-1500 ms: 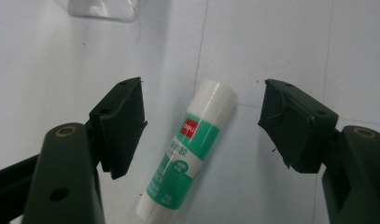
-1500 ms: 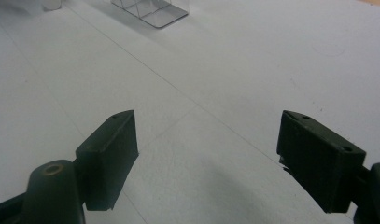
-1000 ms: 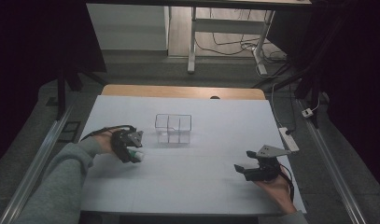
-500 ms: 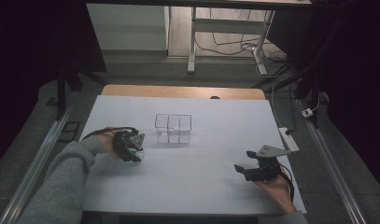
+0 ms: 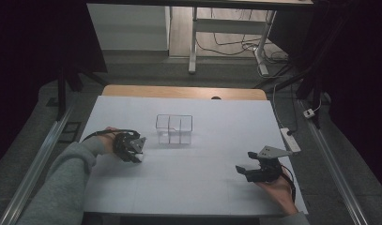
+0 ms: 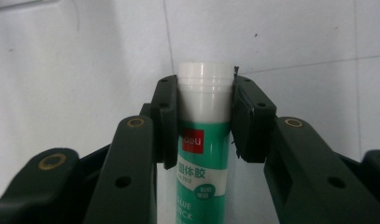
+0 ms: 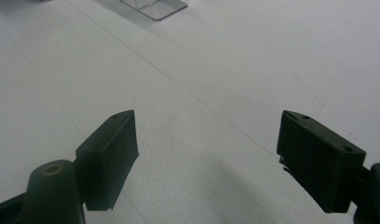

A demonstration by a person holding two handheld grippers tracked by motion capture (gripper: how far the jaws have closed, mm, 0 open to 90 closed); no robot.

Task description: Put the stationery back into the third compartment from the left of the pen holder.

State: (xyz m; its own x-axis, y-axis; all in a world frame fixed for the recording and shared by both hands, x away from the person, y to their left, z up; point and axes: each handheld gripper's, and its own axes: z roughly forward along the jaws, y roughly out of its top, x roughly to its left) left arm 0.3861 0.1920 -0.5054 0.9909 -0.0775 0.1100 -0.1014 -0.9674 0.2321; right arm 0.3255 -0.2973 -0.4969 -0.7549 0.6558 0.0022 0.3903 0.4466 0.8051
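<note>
A white sheet (image 5: 188,178) covers the table, leaving a strip of bare wood (image 5: 184,92) along the far edge. Wide open surface lies between the two grippers and across the near half of the sheet; faint fold lines cross it in the right gripper view.

A clear box (image 5: 174,129) with inner dividers stands near the sheet's middle, toward the far side. Whether its compartments hold anything cannot be told. One corner of it (image 7: 155,8) shows at the top of the right gripper view, well apart from that gripper.

The left gripper (image 5: 131,148) sits just left of the box, near but not touching it, the grey-sleeved forearm (image 5: 69,180) reaching in from the lower left with the hand (image 5: 106,139) wrapped around the tool. In its own view the left gripper (image 6: 204,119) is clamped on a glue stick (image 6: 204,140), green-bodied with a white cap and a red label patch, the two pads pressing just below the cap from either side. The stick's cap points away from the camera, above the white sheet.

The right gripper (image 5: 247,171) rests low near the sheet's right edge, held by a hand (image 5: 278,192) entering from the bottom right, its grey plate on top. Its jaws stand wide apart in its own view (image 7: 206,158), with nothing between them but bare sheet.
</note>
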